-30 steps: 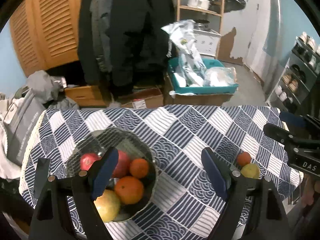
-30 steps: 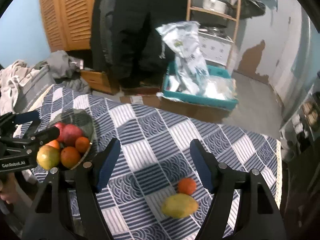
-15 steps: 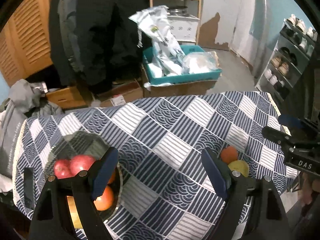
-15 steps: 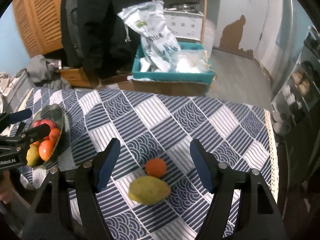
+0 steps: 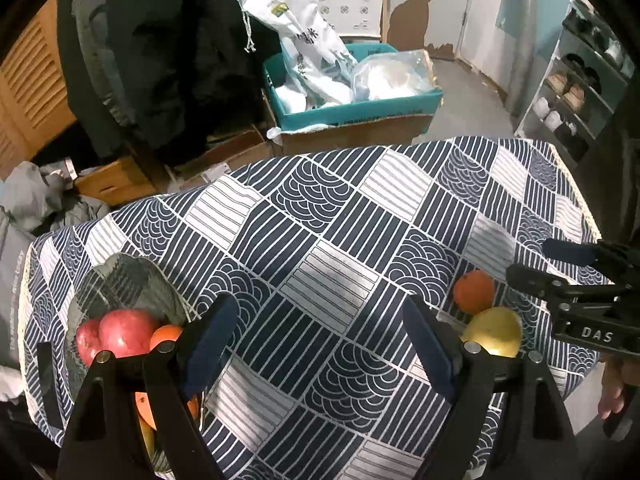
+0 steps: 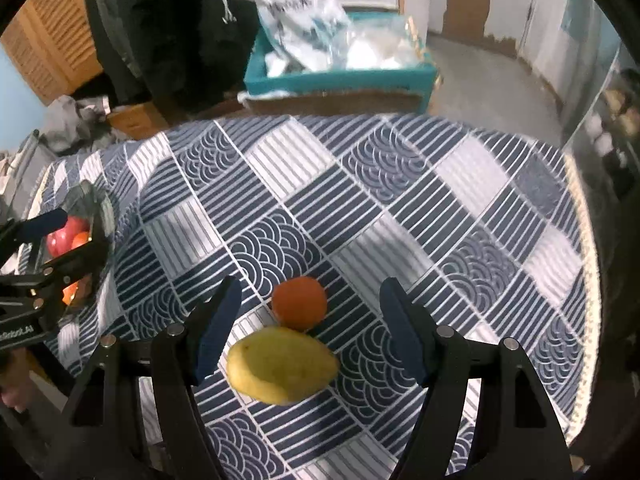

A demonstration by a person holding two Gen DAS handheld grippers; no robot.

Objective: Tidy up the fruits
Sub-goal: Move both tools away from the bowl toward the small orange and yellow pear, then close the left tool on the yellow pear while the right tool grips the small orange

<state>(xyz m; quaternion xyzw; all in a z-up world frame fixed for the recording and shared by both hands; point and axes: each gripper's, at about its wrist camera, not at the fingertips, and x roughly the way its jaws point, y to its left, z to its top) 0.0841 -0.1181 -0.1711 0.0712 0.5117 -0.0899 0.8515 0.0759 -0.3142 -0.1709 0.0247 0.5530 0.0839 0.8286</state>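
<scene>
Most fruit sits in my bowl (image 5: 100,280); an orange (image 6: 299,302) and mango (image 6: 282,365) remain between my spread, empty right gripper (image 6: 310,330).

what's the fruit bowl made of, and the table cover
Bowl: looks like clear glass, glossy; the pattern shows through its scalloped wall. Table cover: seemingly woven cloth, matte, printed navy and white, draping over the edge with a pale trim.

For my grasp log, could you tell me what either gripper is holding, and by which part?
Nothing is held: the right gripper is open over the yellow fruit and orange; the left gripper is open above the tablecloth.
</scene>
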